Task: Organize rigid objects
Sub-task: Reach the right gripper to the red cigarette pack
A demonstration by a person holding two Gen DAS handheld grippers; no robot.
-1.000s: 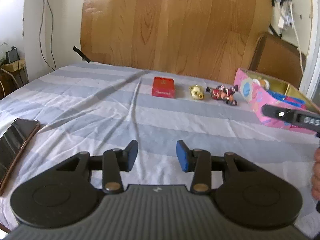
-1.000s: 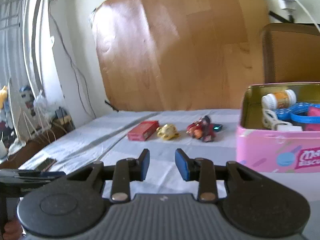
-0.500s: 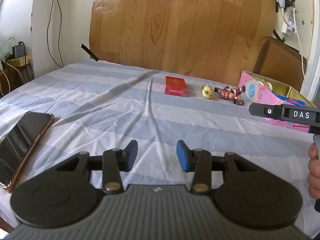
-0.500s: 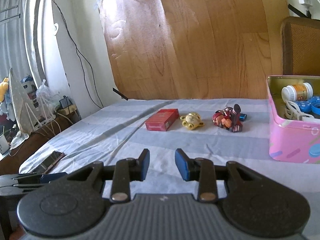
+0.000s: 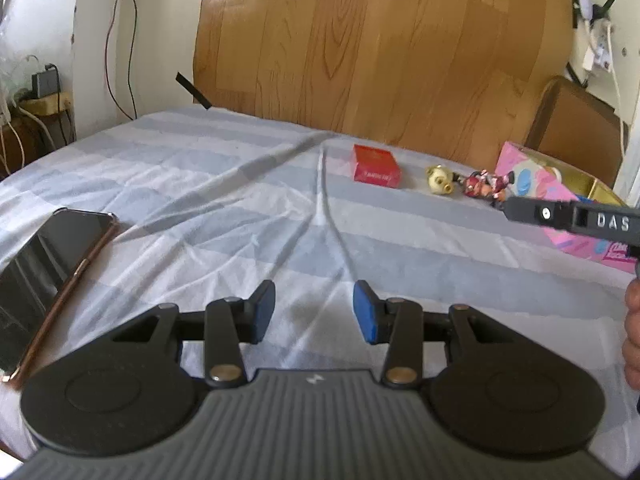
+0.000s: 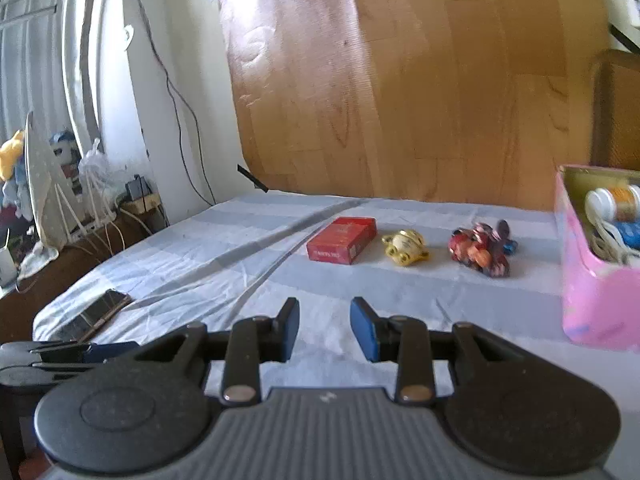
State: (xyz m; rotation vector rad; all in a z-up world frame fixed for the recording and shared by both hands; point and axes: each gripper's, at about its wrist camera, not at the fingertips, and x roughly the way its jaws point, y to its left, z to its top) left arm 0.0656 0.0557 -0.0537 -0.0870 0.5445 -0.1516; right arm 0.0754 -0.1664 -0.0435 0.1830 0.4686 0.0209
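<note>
Both claws hang released and empty above the bed: the left claw has its blue pads parted over the striped sheet, and the right claw is likewise spread, holding nothing.

Three loose things lie in a row well ahead of them near the headboard: a red box, a small yellow figurine just beside it, and a red toy figure beyond that. The pink tin, already holding a small bottle and other bits, stands to the right of the row, near the toy figure.

My judgement is that the step in hand is reaching for one of these three to put it in the tin. To do it well, the right claw, nearer the tin, should take the toy figure first, closing across its narrower body and lifting clear of the tin's rim before letting go. The soft sheet may give under pressure, so descend gently.

A phone lies apart at the left.
</note>
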